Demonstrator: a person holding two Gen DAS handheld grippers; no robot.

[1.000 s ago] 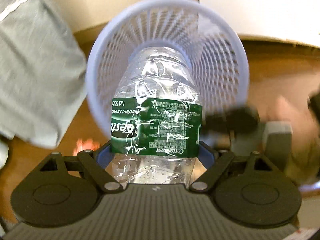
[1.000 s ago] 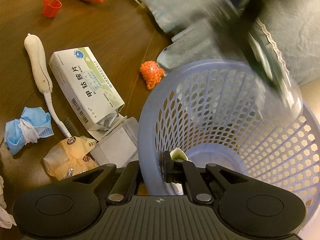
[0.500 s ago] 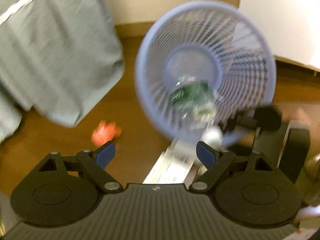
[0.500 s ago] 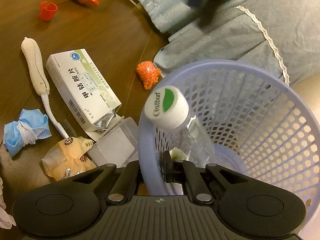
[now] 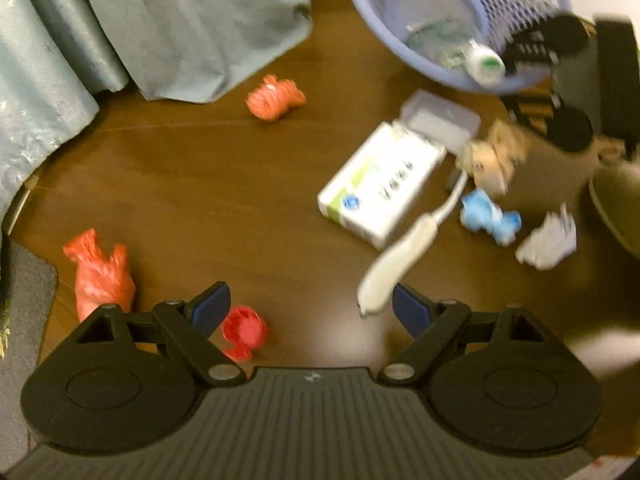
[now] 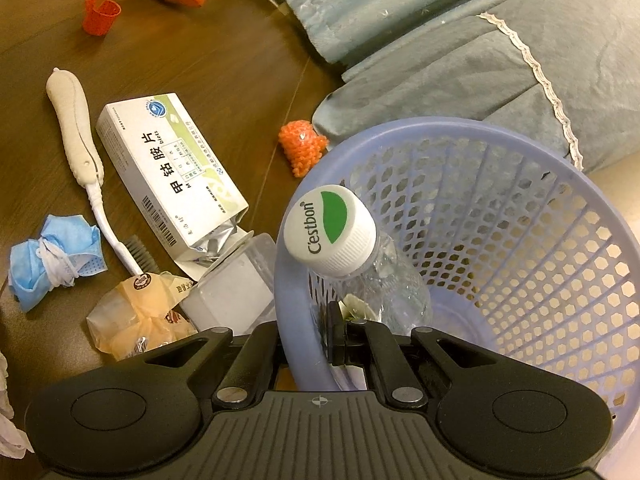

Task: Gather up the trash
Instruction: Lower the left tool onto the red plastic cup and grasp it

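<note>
My right gripper [image 6: 306, 344] is shut on the near rim of the lilac mesh basket [image 6: 500, 136], one finger outside and one inside. A clear water bottle [image 6: 384, 280] with a white and green cap leans inside the basket, cap up. In the left wrist view the basket [image 5: 372, 36] sits at the top right with the bottle [image 5: 452, 48] in it. My left gripper [image 5: 310, 308] is open and holds nothing, low over the brown floor. A red ring cap [image 5: 242, 332] lies by its left pad and a white toothbrush [image 5: 404, 256] by its right pad.
Scattered on the floor are a white medicine box [image 5: 380, 188], an orange net ball [image 5: 276, 98], a red-orange bag [image 5: 100, 276], a blue mask [image 5: 490, 216], a white tissue [image 5: 548, 240], a snack wrapper [image 5: 492, 156] and a clear container [image 5: 440, 120]. Grey-green cloth [image 5: 160, 20] hangs at the far left.
The left gripper opened and let the bottle drop into the basket. It then pulled back and now looks down at the floor litter. The right gripper kept its hold on the rim.
</note>
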